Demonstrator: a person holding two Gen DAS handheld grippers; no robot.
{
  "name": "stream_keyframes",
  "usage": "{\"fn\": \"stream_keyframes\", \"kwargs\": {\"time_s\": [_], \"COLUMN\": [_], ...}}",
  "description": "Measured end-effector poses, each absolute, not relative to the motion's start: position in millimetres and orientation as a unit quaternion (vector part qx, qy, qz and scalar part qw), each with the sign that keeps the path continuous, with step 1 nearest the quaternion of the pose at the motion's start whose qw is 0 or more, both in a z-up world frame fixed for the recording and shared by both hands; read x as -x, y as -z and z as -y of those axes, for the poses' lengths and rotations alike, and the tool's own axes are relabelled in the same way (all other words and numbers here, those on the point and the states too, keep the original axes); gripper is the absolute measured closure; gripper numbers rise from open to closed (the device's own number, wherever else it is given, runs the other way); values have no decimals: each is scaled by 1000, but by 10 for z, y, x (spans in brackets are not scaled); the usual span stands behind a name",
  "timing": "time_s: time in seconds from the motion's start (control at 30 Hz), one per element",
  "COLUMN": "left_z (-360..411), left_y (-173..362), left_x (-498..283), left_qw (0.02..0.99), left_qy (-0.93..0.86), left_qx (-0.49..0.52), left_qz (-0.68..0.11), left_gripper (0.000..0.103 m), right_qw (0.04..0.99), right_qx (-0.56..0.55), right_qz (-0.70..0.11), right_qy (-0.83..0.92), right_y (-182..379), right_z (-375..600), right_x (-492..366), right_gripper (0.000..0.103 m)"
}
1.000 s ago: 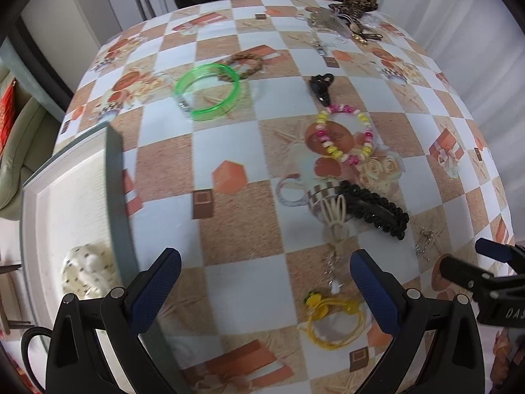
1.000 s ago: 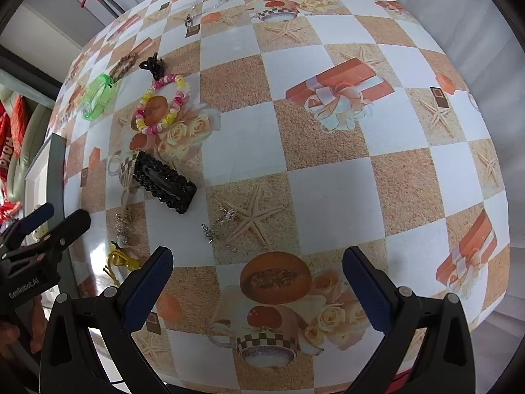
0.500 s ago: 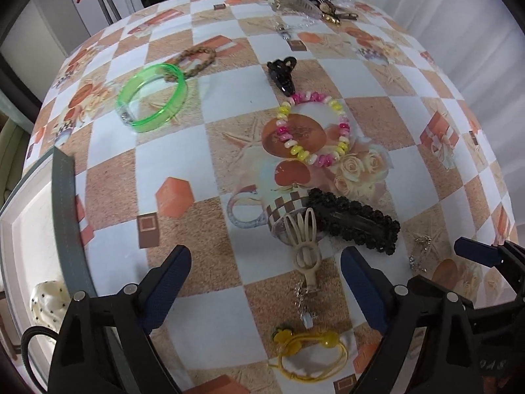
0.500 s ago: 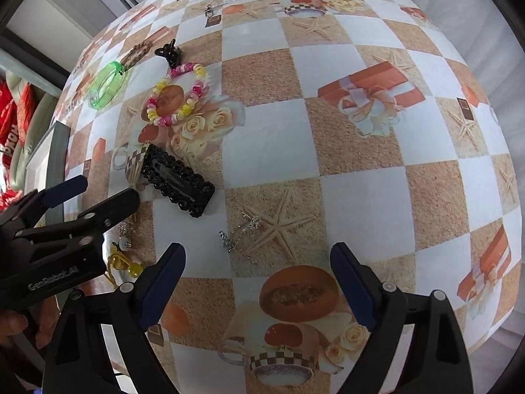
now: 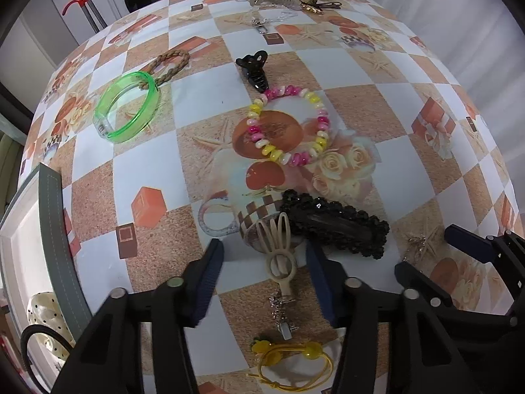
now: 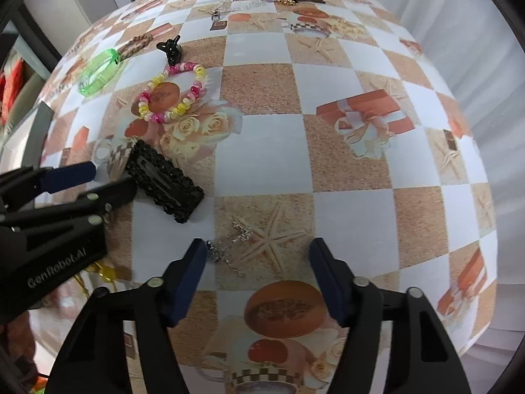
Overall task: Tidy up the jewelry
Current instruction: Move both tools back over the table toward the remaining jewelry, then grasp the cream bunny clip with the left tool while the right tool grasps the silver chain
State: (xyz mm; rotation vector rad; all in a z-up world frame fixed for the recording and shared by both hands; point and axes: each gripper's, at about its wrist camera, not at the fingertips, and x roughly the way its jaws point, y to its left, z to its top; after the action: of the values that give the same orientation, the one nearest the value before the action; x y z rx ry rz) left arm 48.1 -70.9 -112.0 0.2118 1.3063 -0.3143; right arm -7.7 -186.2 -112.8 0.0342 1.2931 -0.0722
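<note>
The cream hair clip [image 5: 279, 252] lay on the checked tablecloth [image 5: 377, 105], framed by the left gripper [image 5: 264, 256], its long axis running away from the camera, parallel to the blue pads. Those jaws had just been closing but had not yet touched the clip, so it lay free. Its prongs rested against the black beaded barrette [image 5: 334, 228]; a small silver charm [image 5: 282, 312] trailed from its near end. The right gripper [image 6: 257, 257] had likewise been narrowing over the silver earrings [image 6: 229, 246], its left pad just beside them, nothing gripped. The grey-rimmed tray [image 5: 55, 229] waited to the left, nearest the left hand.
</note>
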Motion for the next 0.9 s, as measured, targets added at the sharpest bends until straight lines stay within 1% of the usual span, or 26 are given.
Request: {"fn": "stream_keyframes", "kwargs": {"time_s": [0.07,0.1,0.13,0.17,0.2,0.33,0.63,0.9], "left_z": [714,766,775,777,782,758,545,197], "left_y": [1105,1108,1103,1100,1095,1042,713,419], "left_x": [-463,-475,-471,-465,-467,-472,-452,-349], "left_qw": [778,777,776,776,776,779,797,814], "left_qy": [148,150,151,152,156,160,160,140], "left_qx": [-99,-100,-101,-100,-97,-75,-26,1], "left_qz": [-603,-603,-604,-603,-604,-602,-582,-563], "left_gripper": [66,68,74,80,80,80,80,80], "right_qw": [799,801,802,803,804,802,794,793], "right_qx": [-11,-8,-5,-3,-1,-15,-100,-143], "right_qz": [-600,-598,-596,-595,-594,-597,-600,-592], "right_qy": [33,31,28,26,23,18,6,-2], "right_y": [1124,1119,1111,1103,1098,1095,957,764], "right_z": [1865,1862,1854,1866,1856,1898,2209,2320], "right_x": [78,73,65,78,71,62,67,44], "right_gripper": [43,49,58,63,72,73,73,73]}}
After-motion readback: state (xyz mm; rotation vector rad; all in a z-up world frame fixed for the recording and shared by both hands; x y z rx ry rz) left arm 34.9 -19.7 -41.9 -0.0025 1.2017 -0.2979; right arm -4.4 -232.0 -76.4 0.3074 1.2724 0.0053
